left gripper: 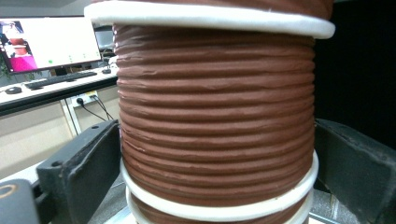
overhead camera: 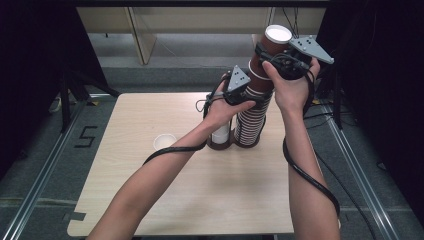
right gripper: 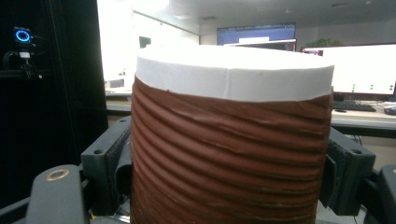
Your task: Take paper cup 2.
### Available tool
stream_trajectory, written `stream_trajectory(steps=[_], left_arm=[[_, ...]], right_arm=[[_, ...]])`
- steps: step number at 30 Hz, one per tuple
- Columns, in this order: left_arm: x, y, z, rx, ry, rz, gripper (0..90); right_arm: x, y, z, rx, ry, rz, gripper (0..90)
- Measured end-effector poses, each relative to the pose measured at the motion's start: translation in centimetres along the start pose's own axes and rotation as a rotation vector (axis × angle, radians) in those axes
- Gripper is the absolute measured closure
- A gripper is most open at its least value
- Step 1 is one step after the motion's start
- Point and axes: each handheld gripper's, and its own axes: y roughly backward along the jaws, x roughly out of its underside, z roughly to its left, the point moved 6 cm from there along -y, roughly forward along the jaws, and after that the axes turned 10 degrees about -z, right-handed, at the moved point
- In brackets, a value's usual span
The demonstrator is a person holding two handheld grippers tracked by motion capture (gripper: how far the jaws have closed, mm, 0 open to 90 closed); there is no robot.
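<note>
A tall stack of brown ribbed paper cups (overhead camera: pixel 251 125) with white rims stands at the far middle of the wooden table (overhead camera: pixel 165 200). My left gripper (overhead camera: pixel 250 92) is shut on the stack about halfway up; in the left gripper view its jaws press both sides of the stack of cups (left gripper: pixel 215 116). My right gripper (overhead camera: pixel 267 54) is higher and shut on the top cup (overhead camera: pixel 276 39), which tilts slightly right above the stack. In the right gripper view the top cup (right gripper: pixel 229 140) sits between both jaws, white rim uppermost.
A small white cup (overhead camera: pixel 164 141) stands alone on the table, left of the stack. A short brown and white cup (overhead camera: pixel 220 137) stands against the stack's base, partly behind the left hand. Dark frames flank the table; desks with monitors (left gripper: pixel 46 44) lie beyond.
</note>
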Motion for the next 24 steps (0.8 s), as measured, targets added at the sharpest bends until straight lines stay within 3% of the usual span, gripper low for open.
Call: stream_trajectory(steps=[9,11,15,18,24], left_arm=[[0.0,0.0,0.0,-0.002,-0.008,0.000,3.3],[0.0,0.0,0.0,-0.002,-0.010,0.000,3.3],[0.0,0.0,0.1,-0.003,-0.013,0.001,3.3],[0.0,0.0,0.0,-0.009,0.008,-0.004,3.3],[0.0,0.0,0.1,-0.010,-0.004,0.003,3.4]], right_arm=[[-1.1,0.4,-0.2,0.011,0.017,-0.070,20.8],[-1.4,0.4,-0.1,0.015,0.003,-0.090,20.9],[-1.7,0.5,-0.1,0.011,0.010,-0.103,21.0],[-2.0,0.5,0.0,0.008,0.000,-0.123,21.1],[-2.7,0.7,0.0,0.002,-0.001,-0.142,21.1]])
